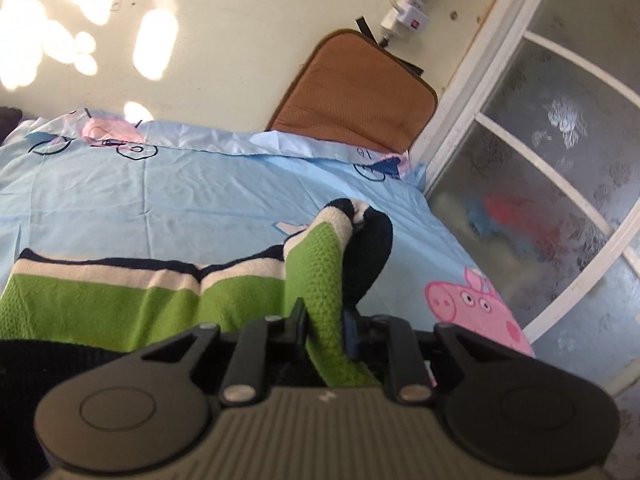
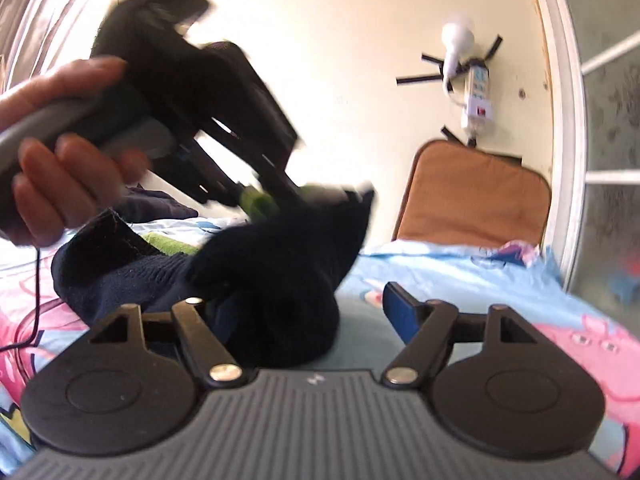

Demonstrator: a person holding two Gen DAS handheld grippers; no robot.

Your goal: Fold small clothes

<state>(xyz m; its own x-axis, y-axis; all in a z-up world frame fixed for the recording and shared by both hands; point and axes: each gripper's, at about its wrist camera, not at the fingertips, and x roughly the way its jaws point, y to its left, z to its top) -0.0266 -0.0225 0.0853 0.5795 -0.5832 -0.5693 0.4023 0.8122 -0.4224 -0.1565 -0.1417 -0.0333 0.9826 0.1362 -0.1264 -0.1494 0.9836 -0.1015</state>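
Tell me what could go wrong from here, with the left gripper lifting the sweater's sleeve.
1. The left gripper pinches only a narrow ridge of the striped sweater; it could slip free mid-fold.
2. The right gripper is open, with dark knit bunched against one finger, so closing now might grab extra layers.
3. The right view is blurred, so sleeve placement may be misjudged.

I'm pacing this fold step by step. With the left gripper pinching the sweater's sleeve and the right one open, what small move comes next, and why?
Probably carry the sleeve inward across the sweater's body. The left gripper is shut on the green knit, the sleeve is lifted off the bedsheet, and the right gripper is open, holding nothing.
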